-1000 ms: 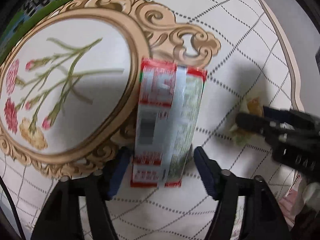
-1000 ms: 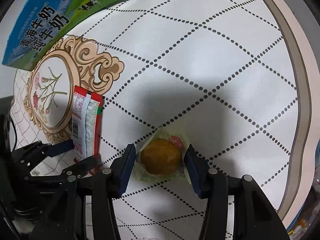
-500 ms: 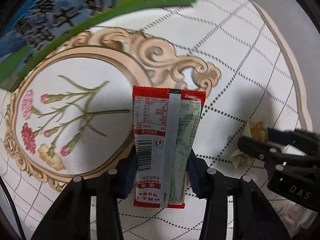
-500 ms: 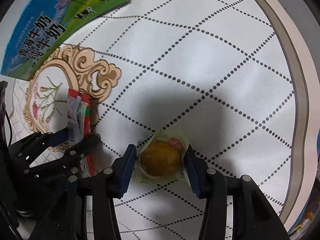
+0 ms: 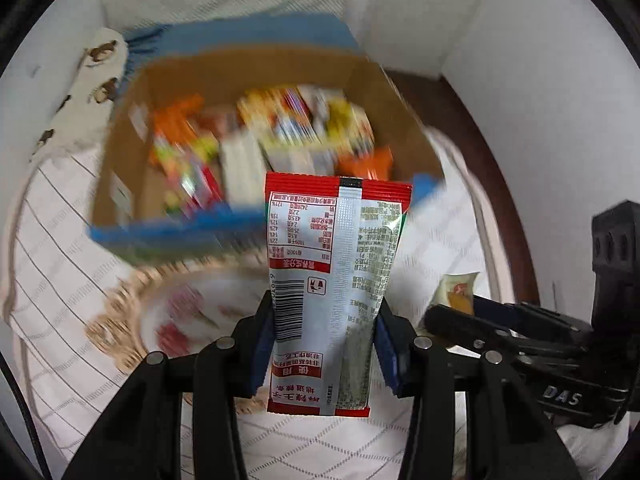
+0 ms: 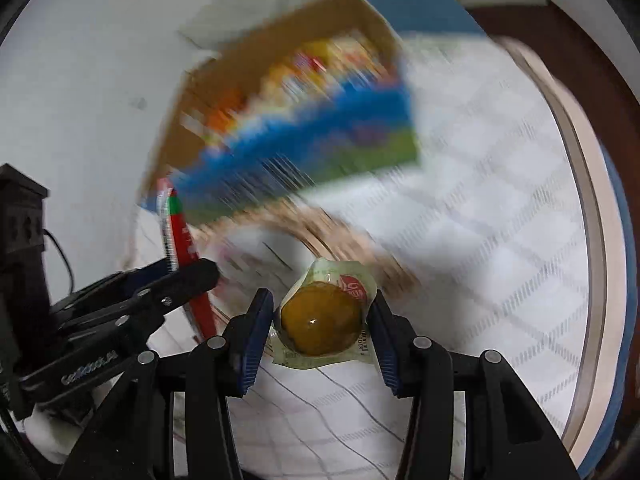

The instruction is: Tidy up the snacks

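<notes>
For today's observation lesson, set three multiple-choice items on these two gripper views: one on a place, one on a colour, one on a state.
1. Where is the open cardboard box of snacks?
A. Beyond the held packet, on the tablecloth
B. Under the right gripper
C. On the floor

2. What colour are the end bands of the packet in the left gripper?
A. Blue
B. Red
C. Yellow

3. What is the state of the right gripper?
A. Open and empty
B. Shut on a spoon
C. Shut on the wrapped round pastry

Answers:
1 A: the box lies past the packet's top edge.
2 B: red bands cross both ends.
3 C: both pads press the wrapper's sides.
</notes>
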Demonstrator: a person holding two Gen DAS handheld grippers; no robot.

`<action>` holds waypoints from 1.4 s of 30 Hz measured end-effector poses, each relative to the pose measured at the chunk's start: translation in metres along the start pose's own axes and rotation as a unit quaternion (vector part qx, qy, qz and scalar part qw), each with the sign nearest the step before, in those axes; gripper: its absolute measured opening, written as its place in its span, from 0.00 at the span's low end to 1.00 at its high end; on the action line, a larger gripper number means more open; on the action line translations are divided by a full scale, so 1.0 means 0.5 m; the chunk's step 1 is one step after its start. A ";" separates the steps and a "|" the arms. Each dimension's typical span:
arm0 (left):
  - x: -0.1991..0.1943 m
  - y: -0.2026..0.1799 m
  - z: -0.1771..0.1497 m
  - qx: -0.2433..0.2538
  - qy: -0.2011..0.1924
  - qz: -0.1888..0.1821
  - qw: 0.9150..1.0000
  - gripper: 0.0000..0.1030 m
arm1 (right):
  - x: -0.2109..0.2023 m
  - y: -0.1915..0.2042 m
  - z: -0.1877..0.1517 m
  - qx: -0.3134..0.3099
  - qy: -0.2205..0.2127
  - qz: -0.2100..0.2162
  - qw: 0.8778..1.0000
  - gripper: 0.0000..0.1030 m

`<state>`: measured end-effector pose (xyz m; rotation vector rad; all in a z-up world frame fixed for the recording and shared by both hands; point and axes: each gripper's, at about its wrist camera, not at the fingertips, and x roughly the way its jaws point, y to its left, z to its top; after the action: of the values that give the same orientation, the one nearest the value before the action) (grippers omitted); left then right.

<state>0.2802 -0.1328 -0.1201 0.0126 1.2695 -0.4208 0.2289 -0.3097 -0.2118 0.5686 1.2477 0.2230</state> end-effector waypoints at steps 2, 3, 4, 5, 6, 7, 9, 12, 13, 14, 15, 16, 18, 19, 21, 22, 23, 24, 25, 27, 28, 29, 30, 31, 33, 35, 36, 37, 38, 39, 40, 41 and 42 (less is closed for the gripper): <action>-0.026 0.026 0.045 -0.012 -0.013 0.011 1.000 0.41 | -0.024 0.041 0.057 -0.017 -0.019 0.014 1.000 0.49; -0.034 0.035 0.052 -0.021 -0.019 0.019 0.999 0.41 | -0.026 0.058 0.078 -0.024 -0.024 0.017 0.999 0.49; -0.028 0.042 0.077 -0.025 -0.021 0.026 0.999 0.41 | -0.030 0.075 0.105 -0.030 -0.028 0.017 0.999 0.49; -0.026 0.056 0.094 -0.032 -0.022 0.034 0.999 0.41 | -0.027 0.097 0.136 -0.037 -0.036 0.015 0.999 0.49; -0.021 0.082 0.114 -0.041 -0.022 0.041 0.998 0.41 | -0.022 0.112 0.164 -0.042 -0.039 0.009 0.998 0.49; -0.019 0.100 0.125 -0.046 -0.018 0.049 0.998 0.41 | -0.019 0.124 0.194 -0.043 -0.042 0.002 0.998 0.49; 0.002 0.136 0.155 -0.064 -0.003 0.061 0.996 0.41 | 0.009 0.138 0.244 -0.039 -0.037 -0.005 0.999 0.49; 0.058 0.178 0.179 -0.092 0.010 0.084 0.992 0.41 | 0.059 0.131 0.308 -0.025 -0.022 -0.027 0.999 0.49; 0.080 0.192 0.184 -0.098 0.017 0.091 0.991 0.41 | 0.078 0.127 0.326 -0.019 -0.015 -0.037 0.999 0.49; 0.085 0.202 0.184 -0.103 0.024 0.097 0.990 0.41 | 0.090 0.123 0.333 -0.017 -0.009 -0.043 0.999 0.49; 0.095 0.209 0.187 -0.106 0.034 0.097 0.989 0.41 | 0.103 0.120 0.342 -0.014 -0.004 -0.049 0.999 0.49; 0.109 0.213 0.189 -0.108 0.041 0.101 0.988 0.41 | 0.124 0.113 0.346 -0.012 0.006 -0.057 0.998 0.49; 0.135 0.221 0.195 -0.108 0.061 0.102 0.987 0.43 | 0.156 0.103 0.355 -0.008 0.017 -0.068 0.997 0.50; 0.145 0.226 0.194 -0.112 0.065 0.104 0.986 0.45 | 0.174 0.100 0.362 -0.006 0.025 -0.073 0.997 0.50; 0.167 0.231 0.189 -0.114 0.079 0.114 0.984 0.47 | 0.207 0.088 0.366 0.004 0.045 -0.085 0.995 0.55; 0.178 0.235 0.187 -0.116 0.081 0.115 0.983 0.53 | 0.224 0.083 0.366 0.007 0.058 -0.091 0.994 0.62; 0.185 0.237 0.185 -0.119 0.085 0.113 0.983 0.58 | 0.237 0.077 0.365 0.009 0.070 -0.098 0.993 0.81; 0.191 0.241 0.182 -0.120 0.087 0.111 0.983 0.72 | 0.243 0.076 0.361 0.006 0.076 -0.107 0.991 0.93; 0.194 0.241 0.181 -0.120 0.087 0.109 0.983 0.80 | 0.249 0.076 0.361 0.000 0.077 -0.110 0.991 0.93; 0.198 0.236 0.179 -0.116 0.082 0.110 0.984 0.87 | 0.260 0.077 0.360 -0.012 0.080 -0.128 0.988 0.93; 0.199 0.232 0.178 -0.112 0.081 0.112 0.984 0.92 | 0.264 0.080 0.361 -0.020 0.084 -0.138 0.987 0.93; 0.200 0.228 0.178 -0.108 0.080 0.113 0.984 0.92 | 0.265 0.081 0.360 -0.023 0.084 -0.140 0.986 0.94; 0.203 0.227 0.176 -0.107 0.080 0.111 0.985 0.93 | 0.261 0.082 0.361 -0.026 0.084 -0.142 0.986 0.94; 0.206 0.227 0.173 -0.107 0.080 0.109 0.985 0.93 | 0.259 0.082 0.361 -0.027 0.083 -0.146 0.985 0.94; 0.207 0.223 0.170 -0.108 0.079 0.104 0.986 0.93 | 0.253 0.085 0.364 -0.033 0.076 -0.156 0.984 0.95; 0.205 0.219 0.167 -0.108 0.075 0.104 0.986 0.93 | 0.249 0.086 0.365 -0.039 0.072 -0.166 0.983 0.95; 0.203 0.217 0.166 -0.107 0.073 0.104 0.986 0.93 | 0.248 0.087 0.365 -0.040 0.071 -0.167 0.983 0.95; 0.201 0.215 0.163 -0.107 0.071 0.105 0.986 0.93 | 0.246 0.087 0.365 -0.040 0.069 -0.168 0.983 0.95; 0.198 0.212 0.161 -0.107 0.067 0.107 0.986 0.93 | 0.243 0.087 0.365 -0.041 0.068 -0.169 0.982 0.95; 0.193 0.209 0.159 -0.106 0.063 0.107 0.987 0.93 | 0.239 0.088 0.364 -0.042 0.065 -0.172 0.982 0.95; 0.190 0.206 0.156 -0.104 0.059 0.107 0.987 0.93 | 0.233 0.090 0.363 -0.044 0.062 -0.174 0.982 0.95; 0.184 0.200 0.154 -0.099 0.055 0.110 0.987 0.93 | 0.230 0.091 0.362 -0.046 0.059 -0.175 0.982 0.95; 0.179 0.196 0.152 -0.095 0.051 0.113 0.988 0.93 | 0.224 0.093 0.360 -0.048 0.055 -0.176 0.982 0.95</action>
<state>0.4017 -0.0874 -0.2010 0.0156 1.3878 -0.1038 0.4397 -0.2705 -0.2445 0.2470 1.4145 0.0160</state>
